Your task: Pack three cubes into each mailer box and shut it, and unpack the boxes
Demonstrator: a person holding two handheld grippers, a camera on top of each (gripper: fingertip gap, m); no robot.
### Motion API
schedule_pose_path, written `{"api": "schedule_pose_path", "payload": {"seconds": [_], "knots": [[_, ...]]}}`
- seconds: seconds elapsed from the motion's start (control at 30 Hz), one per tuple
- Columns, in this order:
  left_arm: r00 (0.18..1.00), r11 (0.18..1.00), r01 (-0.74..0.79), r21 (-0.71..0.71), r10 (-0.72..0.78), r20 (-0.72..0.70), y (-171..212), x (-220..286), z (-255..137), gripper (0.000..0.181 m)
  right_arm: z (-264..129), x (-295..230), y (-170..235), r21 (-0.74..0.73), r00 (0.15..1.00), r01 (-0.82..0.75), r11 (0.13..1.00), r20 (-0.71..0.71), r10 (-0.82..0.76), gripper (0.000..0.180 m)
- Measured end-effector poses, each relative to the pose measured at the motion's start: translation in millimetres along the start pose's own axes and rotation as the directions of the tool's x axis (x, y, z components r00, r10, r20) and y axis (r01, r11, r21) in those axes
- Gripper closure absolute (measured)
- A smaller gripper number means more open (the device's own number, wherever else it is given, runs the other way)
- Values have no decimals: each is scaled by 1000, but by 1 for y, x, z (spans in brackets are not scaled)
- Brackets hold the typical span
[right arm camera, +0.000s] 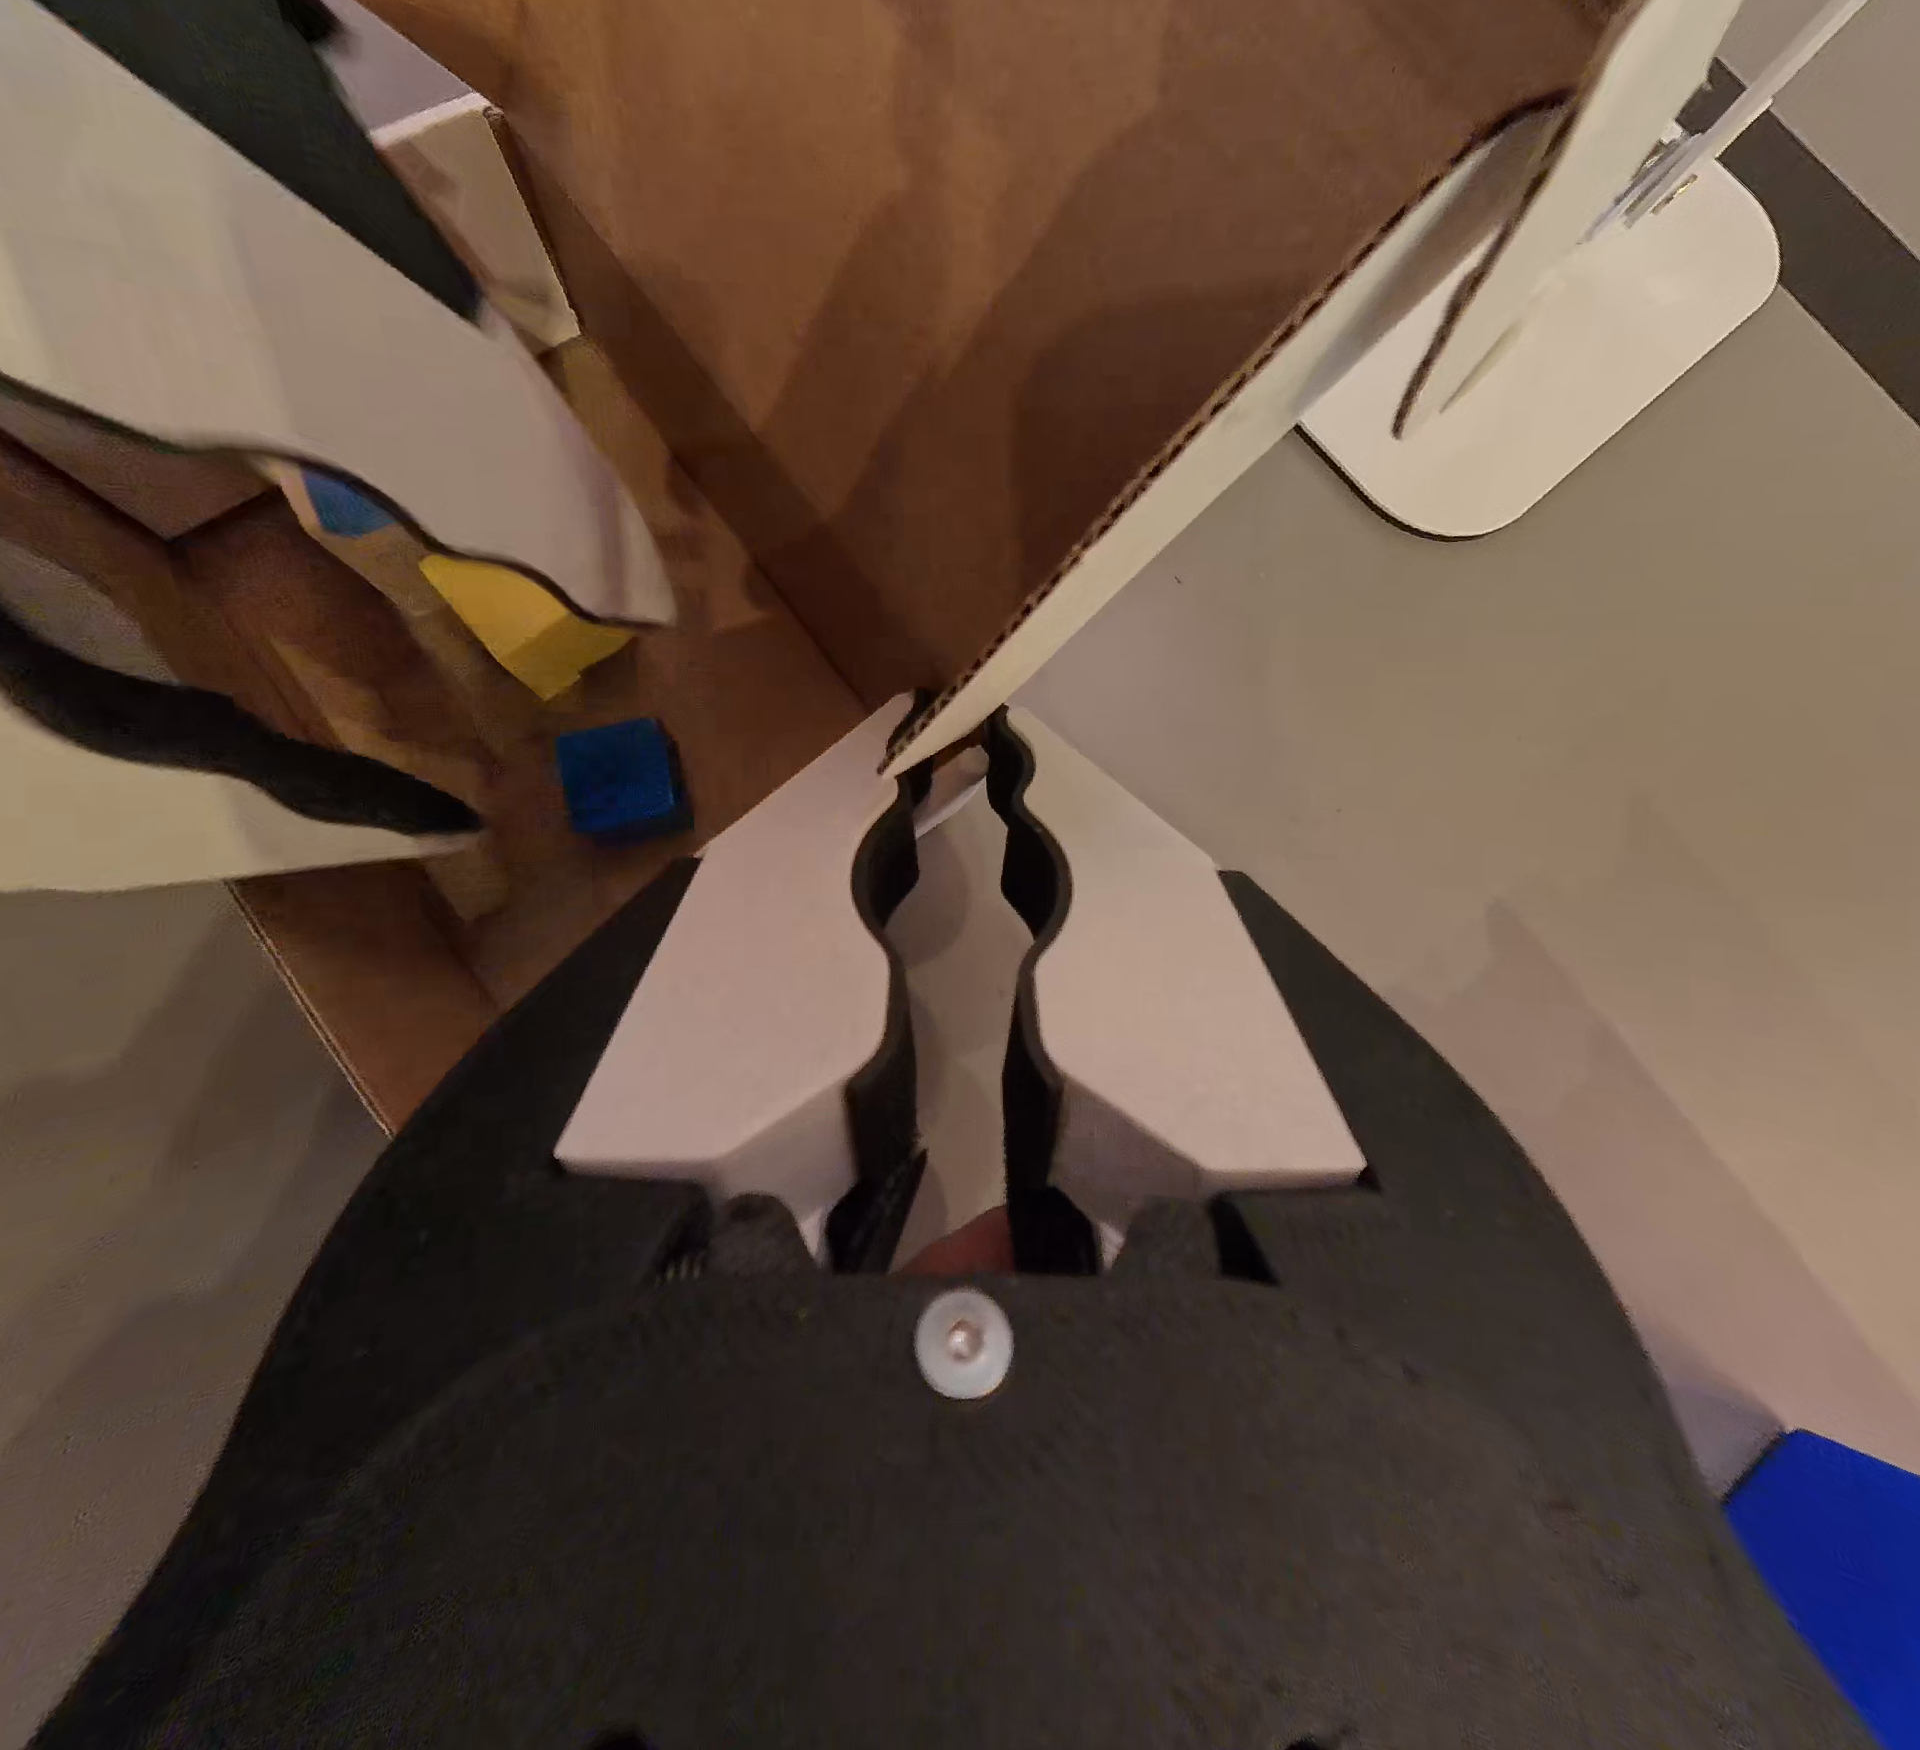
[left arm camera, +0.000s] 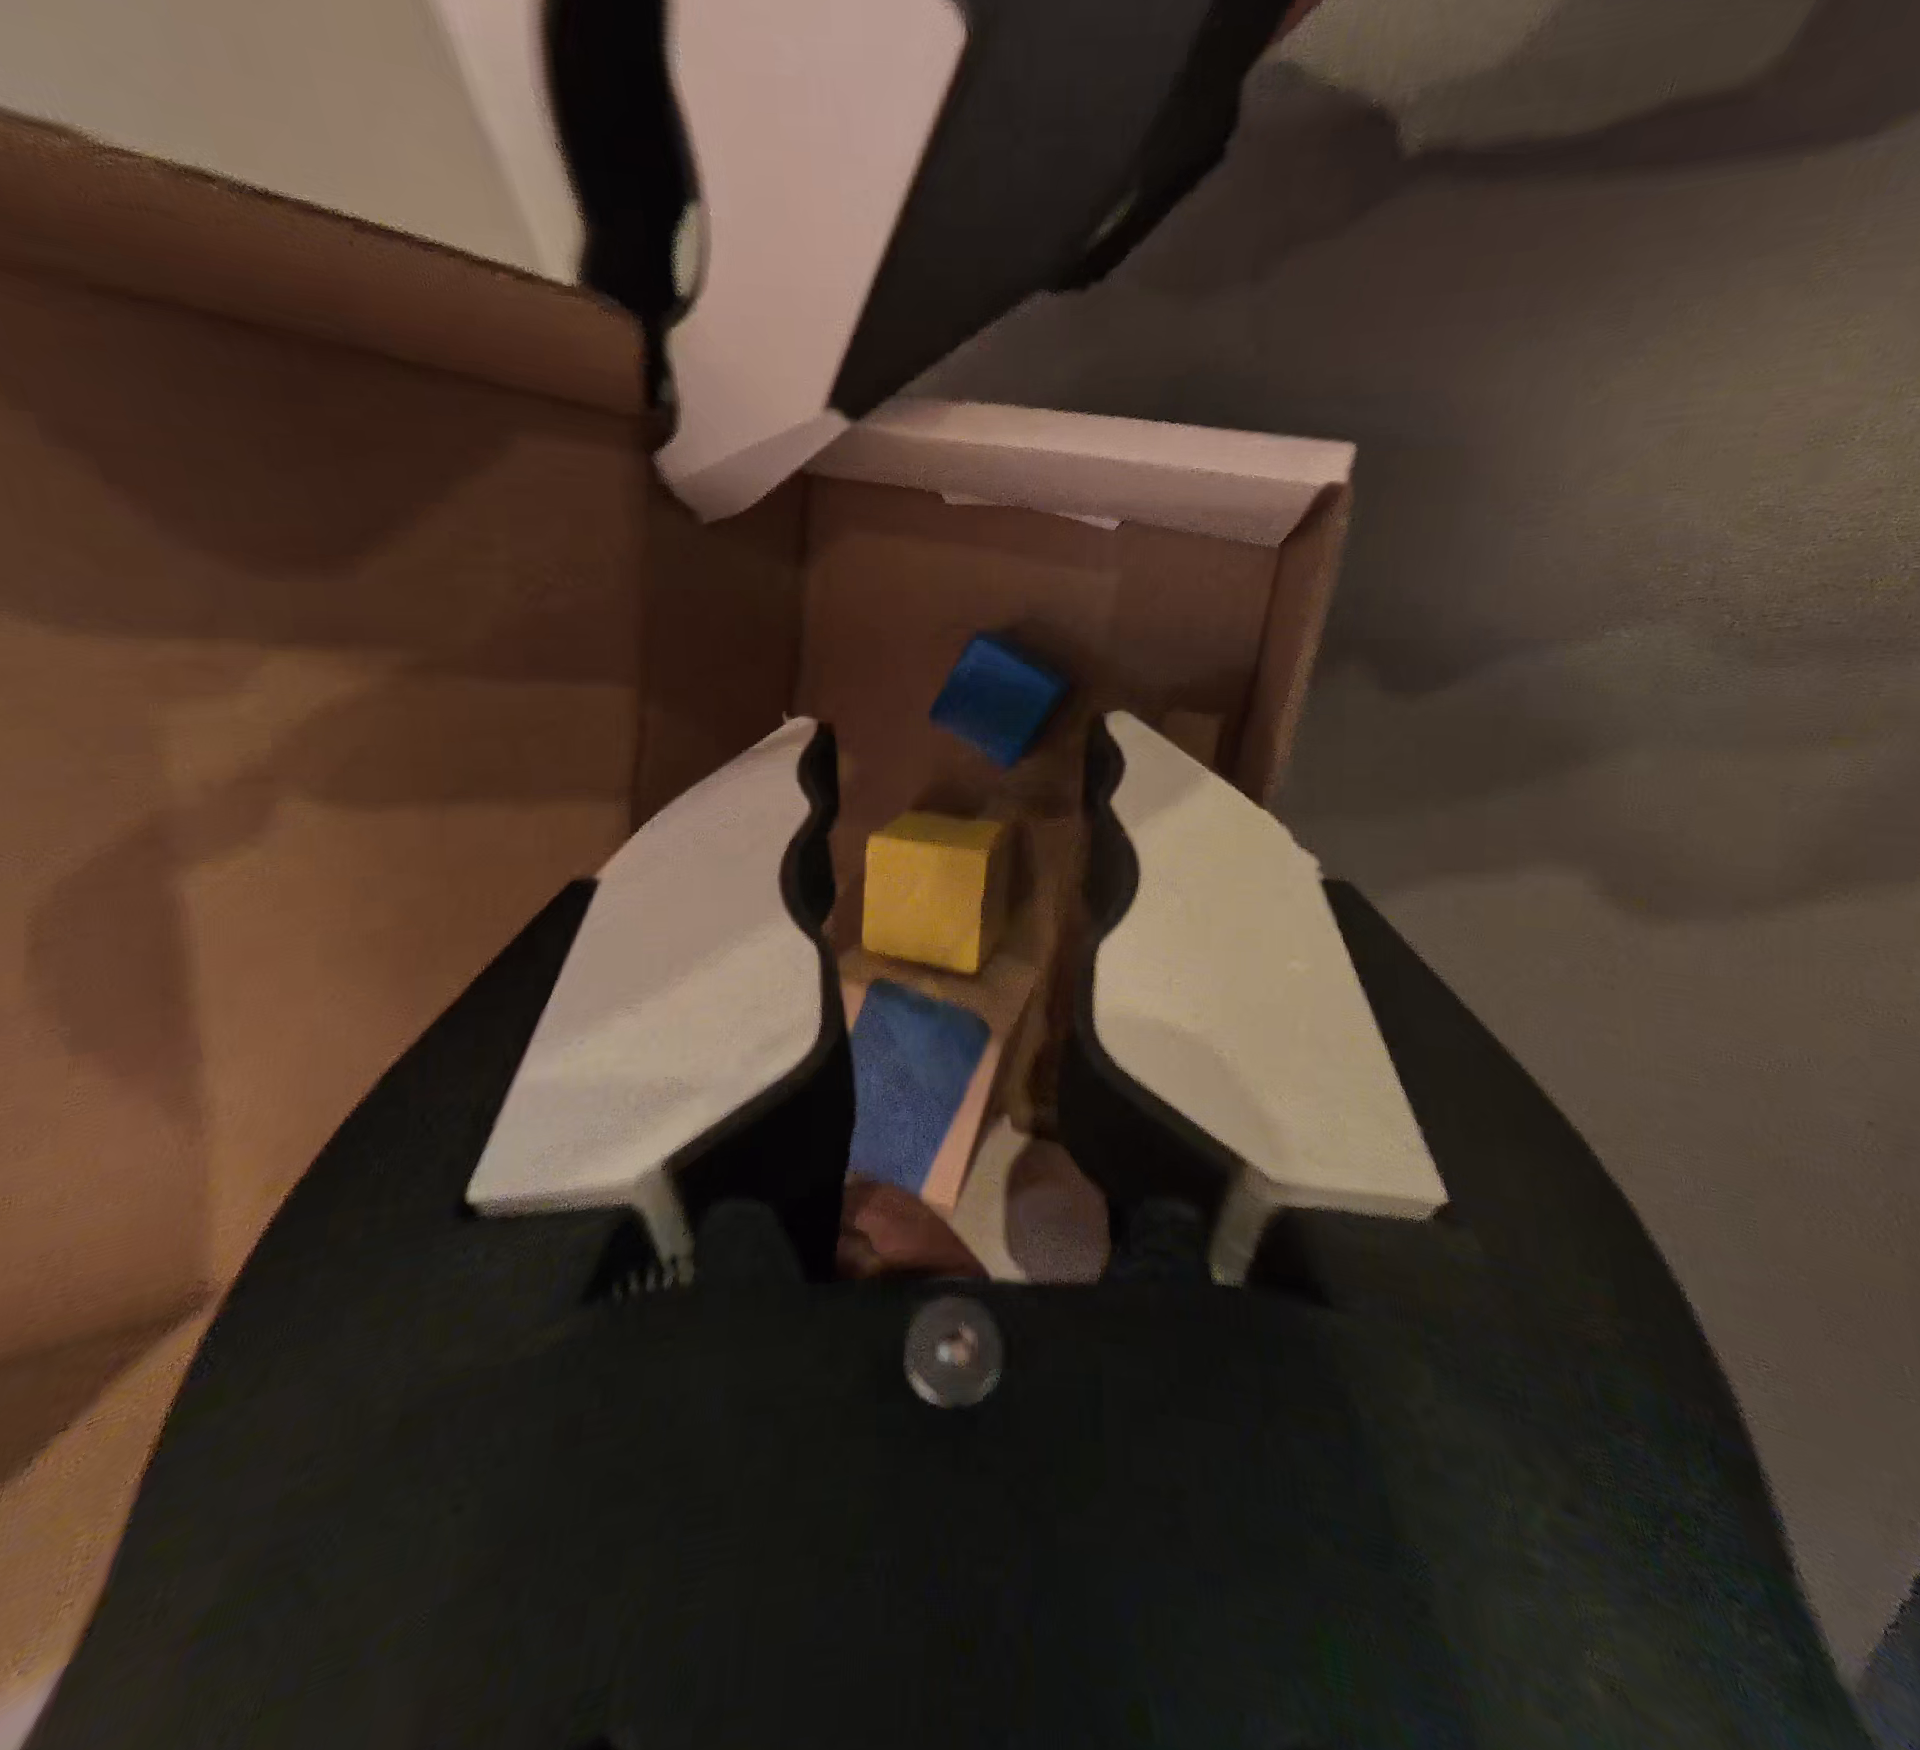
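A white mailer box (left arm camera: 1299,578) with a brown inside stands open on the grey table. In it lie a blue cube (left arm camera: 997,698), a yellow cube (left arm camera: 930,895) and a second blue cube (left arm camera: 914,1087). My left gripper (left arm camera: 956,744) is open and reaches into the box, with its fingers on either side of the yellow and nearer blue cubes. My right gripper (right arm camera: 951,734) is shut on the edge of the raised lid (right arm camera: 935,246) at its corner. The right wrist view also shows the left gripper (right arm camera: 571,718), the yellow cube (right arm camera: 530,630) and a blue cube (right arm camera: 618,775).
A white stand base (right arm camera: 1538,370) with a cable sits on the table beyond the lid. A blue object (right arm camera: 1829,1586) shows at the lower right corner. The raised lid (left arm camera: 312,609) walls off the left side of the box. Grey table (right arm camera: 1455,869) lies to the right.
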State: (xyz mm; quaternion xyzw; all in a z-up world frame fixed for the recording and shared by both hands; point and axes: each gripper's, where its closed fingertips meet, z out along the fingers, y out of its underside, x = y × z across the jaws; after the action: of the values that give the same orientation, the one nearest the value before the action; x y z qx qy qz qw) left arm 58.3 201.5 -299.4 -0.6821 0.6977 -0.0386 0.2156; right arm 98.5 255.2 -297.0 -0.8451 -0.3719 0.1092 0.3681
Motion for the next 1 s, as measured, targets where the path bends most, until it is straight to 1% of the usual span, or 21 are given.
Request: {"api": "schedule_pose_path", "payload": {"seconds": [0.03, 0.17, 0.27, 0.33, 0.4, 0.47, 0.5, 0.53, 0.6, 0.7, 0.8, 0.9, 1.0], "knots": [[1000, 999, 3, 36, -4, 24, -2, -2, -12, 135, 0, 0, 0, 1, 1000, -1, 1000, 1, 1, 172], [980, 979, 39, 200, -77, 185, 2, -25, -71, 140, 0, 0, -1, 6, 1000, 1, 1000, -5, -1, 172], [941, 947, 109, 301, -196, 275, 23, -48, -110, 143, -1, -2, -5, 20, 998, 57, 998, -27, -56, 170], [913, 939, 162, 302, -259, 316, 46, -62, -127, 145, -2, -5, -5, 16, 993, 111, 994, -39, -111, 162], [880, 925, 195, 326, -312, 359, 64, -77, -142, 146, -4, -9, -5, 13, 993, 112, 994, -24, -112, 156], [857, 904, 250, 348, -373, 354, 79, -88, -144, 145, -12, -13, -11, 55, 995, 104, 993, -2, -104, 154], [850, 888, 272, 372, -403, 341, 84, -91, -143, 145, -17, -15, -14, 80, 996, 89, 993, 15, -90, 151], [849, 866, 299, 401, -433, 302, 85, -92, -139, 145, -22, -16, -18, 112, 997, 66, 992, 36, -71, 147], [839, 805, 370, 464, -504, 205, 84, -93, -128, 145, -33, -16, -25, 172, 997, 1, 985, 76, -14, 145], [799, 703, 495, 511, -599, 51, 84, -97, -109, 145, -48, -14, -34, 254, 983, -131, 958, 157, 92, 151], [729, 596, 593, 542, -683, -46, 88, -106, -97, 146, -57, -4, -37, 308, 963, -247, 919, 187, 196, 160], [671, 488, 654, 578, -727, -146, 87, -111, -95, 147, -65, 3, -44, 362, 920, -374, 854, 261, 292, 163], [641, 431, 692, 580, -736, -218, 88, -111, -88, 147, -71, 21, -50, 413, 841, -538, 734, 320, 436, 162]]}}
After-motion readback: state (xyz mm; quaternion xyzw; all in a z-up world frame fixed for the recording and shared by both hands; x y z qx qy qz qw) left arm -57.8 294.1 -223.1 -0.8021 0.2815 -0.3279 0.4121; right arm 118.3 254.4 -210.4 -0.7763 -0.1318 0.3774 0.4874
